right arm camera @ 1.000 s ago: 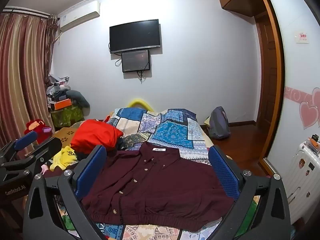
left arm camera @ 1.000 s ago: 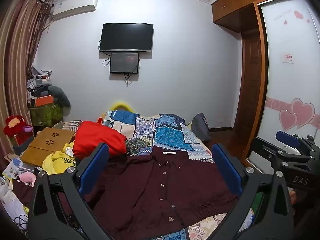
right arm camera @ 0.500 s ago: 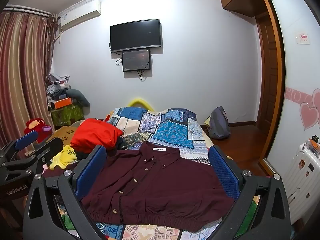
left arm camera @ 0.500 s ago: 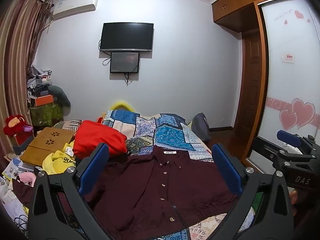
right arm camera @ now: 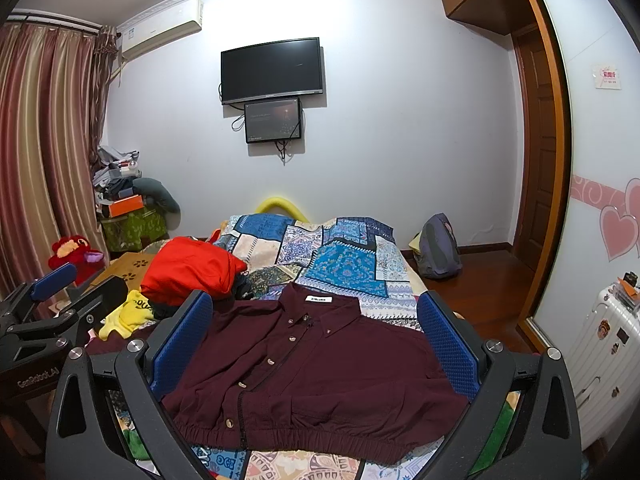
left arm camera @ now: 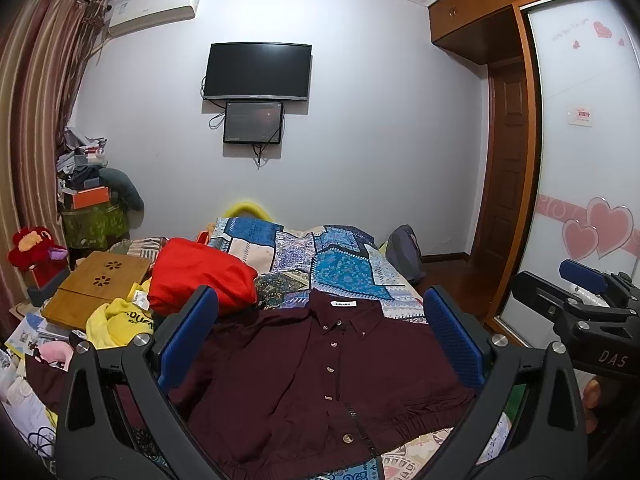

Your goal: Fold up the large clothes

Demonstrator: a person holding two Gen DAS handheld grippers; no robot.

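Directly ahead, a maroon button-up shirt (left arm camera: 320, 372) is lying spread flat, front up, on a patchwork quilt (left arm camera: 344, 268) covering the bed. Both the left gripper (left arm camera: 320, 344) and the right gripper (right arm camera: 316, 344) are hovering above it with jaws spread wide, holding nothing. A red bundle (left arm camera: 196, 276) is sitting beside the shirt's collar.

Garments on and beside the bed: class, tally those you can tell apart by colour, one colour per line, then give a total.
Maroon: 1, the buttoned shirt lying front up on the patchwork bedspread
Red: 1, the bundled red garment
Yellow: 1, the crumpled yellow garment
Total: 3
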